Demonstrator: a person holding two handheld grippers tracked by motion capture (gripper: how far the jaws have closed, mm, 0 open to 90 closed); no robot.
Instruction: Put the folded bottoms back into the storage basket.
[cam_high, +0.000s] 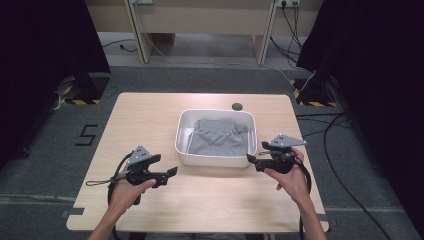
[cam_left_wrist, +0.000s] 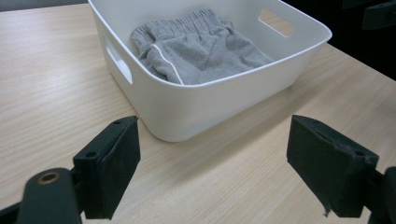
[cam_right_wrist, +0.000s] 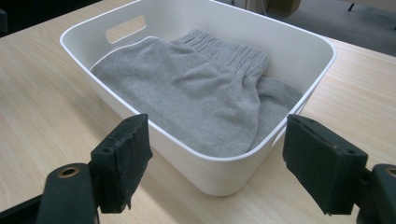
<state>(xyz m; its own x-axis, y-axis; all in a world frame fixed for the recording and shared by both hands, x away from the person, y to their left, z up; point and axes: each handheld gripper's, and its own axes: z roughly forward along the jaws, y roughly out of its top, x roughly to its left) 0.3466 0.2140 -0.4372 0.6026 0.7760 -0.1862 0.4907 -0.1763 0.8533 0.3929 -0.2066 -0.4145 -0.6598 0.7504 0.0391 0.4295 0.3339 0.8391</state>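
Observation:
A white plastic bin (cam_high: 215, 160) with handle cut-outs stands at the middle of the wooden table. Grey shorts (cam_high: 217, 139) with an elastic waistband lie crumpled inside it. My left gripper (cam_high: 170, 176) hovers open just off the bin's near left corner, with nothing between its jaws. My right gripper (cam_high: 253, 163) is open at the near right corner, close to the wall. The left gripper view has the bin (cam_left_wrist: 196, 100) and shorts (cam_left_wrist: 205, 51) ahead of the left gripper (cam_left_wrist: 212, 170). In the right gripper view the bin (cam_right_wrist: 224, 175) and shorts (cam_right_wrist: 187, 98) sit just beyond the right gripper (cam_right_wrist: 217, 163).
The light wooden table (cam_high: 145, 125) has a dark round hole (cam_high: 237, 106) near its far edge, behind the bin. Cables (cam_high: 345, 150) run over the grey floor to the right. Black curtains hang on both sides, and a desk frame stands at the back.

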